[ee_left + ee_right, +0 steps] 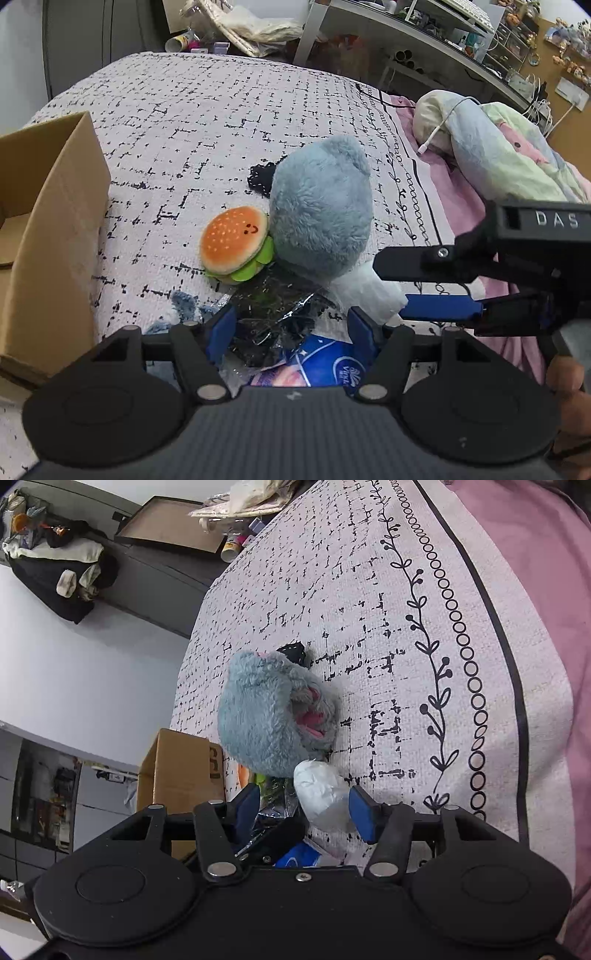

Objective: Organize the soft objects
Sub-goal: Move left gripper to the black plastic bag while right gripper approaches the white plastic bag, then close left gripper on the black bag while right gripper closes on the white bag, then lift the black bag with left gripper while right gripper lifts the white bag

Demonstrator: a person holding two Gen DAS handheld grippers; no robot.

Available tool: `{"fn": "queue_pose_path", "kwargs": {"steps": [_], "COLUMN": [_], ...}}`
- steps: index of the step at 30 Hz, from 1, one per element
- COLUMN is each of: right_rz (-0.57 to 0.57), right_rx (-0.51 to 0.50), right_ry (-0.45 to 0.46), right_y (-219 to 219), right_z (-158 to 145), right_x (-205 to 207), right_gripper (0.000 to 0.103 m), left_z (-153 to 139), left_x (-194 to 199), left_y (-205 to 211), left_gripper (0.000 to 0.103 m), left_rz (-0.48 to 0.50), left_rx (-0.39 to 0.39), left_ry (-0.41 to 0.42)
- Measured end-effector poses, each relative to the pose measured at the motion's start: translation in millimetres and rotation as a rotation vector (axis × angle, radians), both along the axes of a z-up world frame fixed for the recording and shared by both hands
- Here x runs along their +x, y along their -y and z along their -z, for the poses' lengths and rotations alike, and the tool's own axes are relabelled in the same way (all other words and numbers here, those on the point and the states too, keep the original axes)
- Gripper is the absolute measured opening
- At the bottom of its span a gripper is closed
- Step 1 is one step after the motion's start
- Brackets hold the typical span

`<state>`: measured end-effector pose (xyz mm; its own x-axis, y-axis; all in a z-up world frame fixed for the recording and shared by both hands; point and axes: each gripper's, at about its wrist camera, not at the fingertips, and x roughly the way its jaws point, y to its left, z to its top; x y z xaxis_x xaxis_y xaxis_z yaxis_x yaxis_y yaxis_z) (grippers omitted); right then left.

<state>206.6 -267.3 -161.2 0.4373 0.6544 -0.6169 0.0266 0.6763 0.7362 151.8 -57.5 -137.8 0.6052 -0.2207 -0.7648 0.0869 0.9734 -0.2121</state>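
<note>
A blue-grey plush (321, 214) lies on the patterned bedspread (184, 129), its white end (369, 295) toward me. A small burger plush (234, 245) leans against its left side. My left gripper (291, 332) is open, low over a clear plastic bag (273, 314) and a blue tissue packet (325, 358). My right gripper (391, 288) comes in from the right and is open around the white end. In the right wrist view the plush (273, 716) lies ahead, and its white end (321, 794) sits between my right gripper's (306, 808) pads, against the right pad only.
An open cardboard box (55, 221) stands at the left edge of the bed, also seen as the box (181, 771). A bundled pastel blanket (498, 155) with a white cable lies at the right. A desk and cluttered shelves (443, 33) stand beyond the bed.
</note>
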Motion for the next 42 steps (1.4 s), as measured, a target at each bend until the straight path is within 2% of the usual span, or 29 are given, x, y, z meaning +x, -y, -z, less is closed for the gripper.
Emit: {"fn": "queue_pose_path", "kwargs": {"steps": [2, 4, 7, 10, 15, 32, 42], "right_rz": [0.001, 0.010, 0.037, 0.036, 0.052, 0.067, 0.071], "right_rx": [-0.025, -0.030, -0.008, -0.054, -0.058, -0.106, -0.104], "right_ry": [0.008, 0.004, -0.009, 0.037, 0.053, 0.164, 0.211], "right_y": [-3.3, -4.0, -0.1, -2.1, 2.2, -11.4, -24.4], "right_z": [1.9, 7.5, 14.6, 5.6, -4.1, -56.3, -78.9], "right_x": [0.8, 1.7, 1.0, -4.3, -11.2, -37.6, -45.5], "right_gripper": [0.053, 0.035, 0.034, 0.033, 0.033, 0.033, 0.033], "left_z": [2.1, 3.4, 3.9, 0.5, -9.8, -64.4, -87.8], "left_x": [0.6, 0.4, -1.1, -4.8, -11.4, -36.0, -39.0], "left_y": [-1.8, -4.4, -6.9, -11.5, -21.0, -30.0, -57.9], "left_gripper": [0.063, 0.051, 0.036, 0.030, 0.028, 0.023, 0.023], "left_rz": [-0.006, -0.020, -0.035, -0.047, -0.068, -0.051, -0.091], "left_rx": [-0.013, -0.026, -0.013, -0.024, -0.058, -0.108, -0.159], "left_ry": [0.003, 0.005, 0.012, 0.017, 0.029, 0.152, 0.163]}}
